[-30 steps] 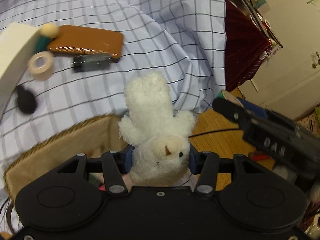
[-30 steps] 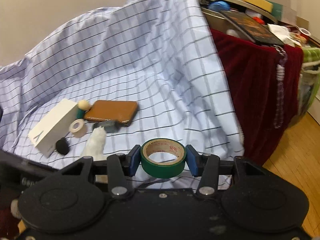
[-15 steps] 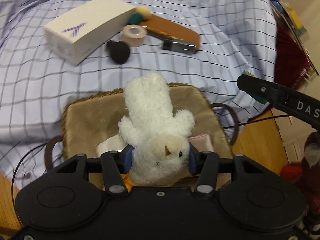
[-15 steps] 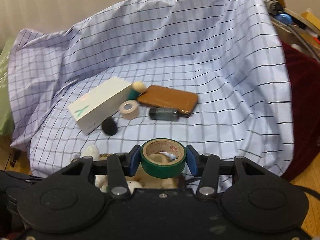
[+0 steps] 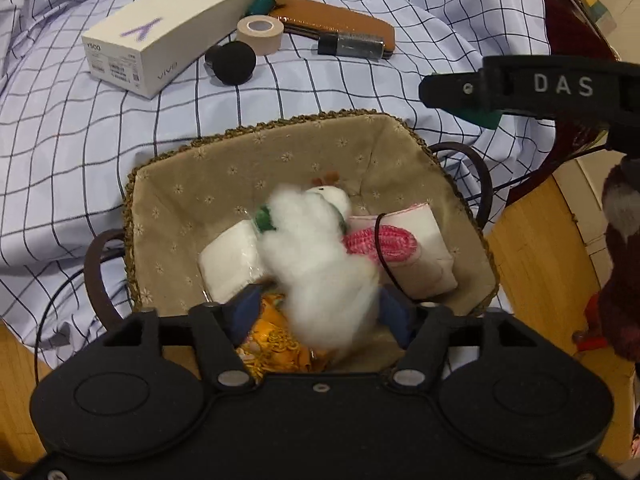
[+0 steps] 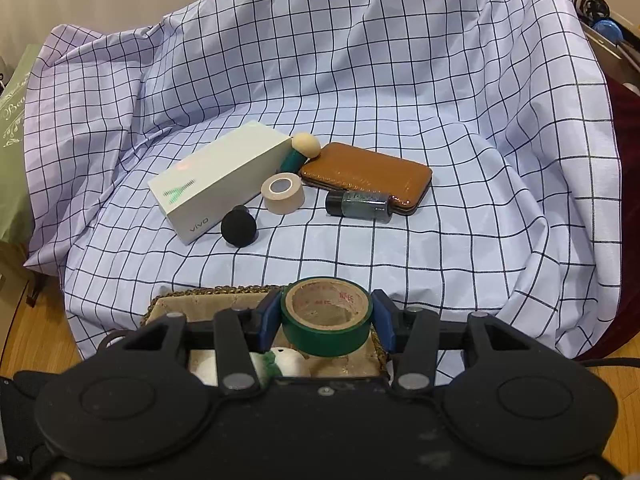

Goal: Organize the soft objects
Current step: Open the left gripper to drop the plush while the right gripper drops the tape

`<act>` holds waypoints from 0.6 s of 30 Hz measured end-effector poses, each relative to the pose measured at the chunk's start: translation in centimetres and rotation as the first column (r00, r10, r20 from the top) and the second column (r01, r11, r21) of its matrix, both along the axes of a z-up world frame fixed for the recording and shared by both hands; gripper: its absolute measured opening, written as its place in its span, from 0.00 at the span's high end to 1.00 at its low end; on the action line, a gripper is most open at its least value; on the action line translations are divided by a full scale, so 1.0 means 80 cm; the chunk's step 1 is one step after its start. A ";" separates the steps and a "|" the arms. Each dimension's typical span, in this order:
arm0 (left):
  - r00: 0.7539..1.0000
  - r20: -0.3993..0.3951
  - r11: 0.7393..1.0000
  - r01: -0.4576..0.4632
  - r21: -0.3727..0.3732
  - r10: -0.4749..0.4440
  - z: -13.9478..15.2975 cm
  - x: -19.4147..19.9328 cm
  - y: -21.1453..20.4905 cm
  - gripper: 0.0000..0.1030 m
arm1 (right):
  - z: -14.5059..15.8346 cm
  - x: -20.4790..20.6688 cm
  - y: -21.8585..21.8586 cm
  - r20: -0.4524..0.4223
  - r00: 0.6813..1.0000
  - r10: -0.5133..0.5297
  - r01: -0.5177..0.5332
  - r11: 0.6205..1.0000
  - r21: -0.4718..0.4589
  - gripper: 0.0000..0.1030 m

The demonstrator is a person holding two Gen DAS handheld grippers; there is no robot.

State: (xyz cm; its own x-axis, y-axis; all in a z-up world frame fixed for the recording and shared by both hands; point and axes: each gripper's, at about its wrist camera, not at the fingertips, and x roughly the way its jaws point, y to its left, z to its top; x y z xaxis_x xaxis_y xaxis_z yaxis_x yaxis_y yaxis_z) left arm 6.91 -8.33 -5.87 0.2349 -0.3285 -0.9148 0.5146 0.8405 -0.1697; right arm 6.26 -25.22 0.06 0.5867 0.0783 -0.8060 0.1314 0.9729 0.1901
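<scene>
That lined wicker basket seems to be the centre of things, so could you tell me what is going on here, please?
A person is sorting soft things into the fabric-lined wicker basket. The left gripper has just been opening, and the blurred fluffy white plush toy is dropping between its pads onto the folded white cloths inside. The right gripper holds a green tape roll over the basket's edge. A white box and a brown wallet lie on the checked sheet.

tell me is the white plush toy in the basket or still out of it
In. The blurred white plush toy lies inside the lined basket over folded cloths; the left gripper has just been opening, its pads clear of it.
</scene>
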 end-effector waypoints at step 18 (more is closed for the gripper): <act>0.945 0.206 0.966 -0.258 -0.012 0.255 0.026 0.017 0.025 0.26 | -0.029 0.010 0.015 -0.061 0.996 0.059 -0.058 0.998 0.017 0.54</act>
State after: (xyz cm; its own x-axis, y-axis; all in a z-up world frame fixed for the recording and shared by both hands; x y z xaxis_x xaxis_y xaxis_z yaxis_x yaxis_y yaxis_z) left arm 8.25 -6.30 -3.81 0.4913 -0.2193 -0.8429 0.3036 0.9502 -0.0702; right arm 7.09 -24.06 -2.22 0.5299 0.1236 -0.8390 0.0859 0.9764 0.1981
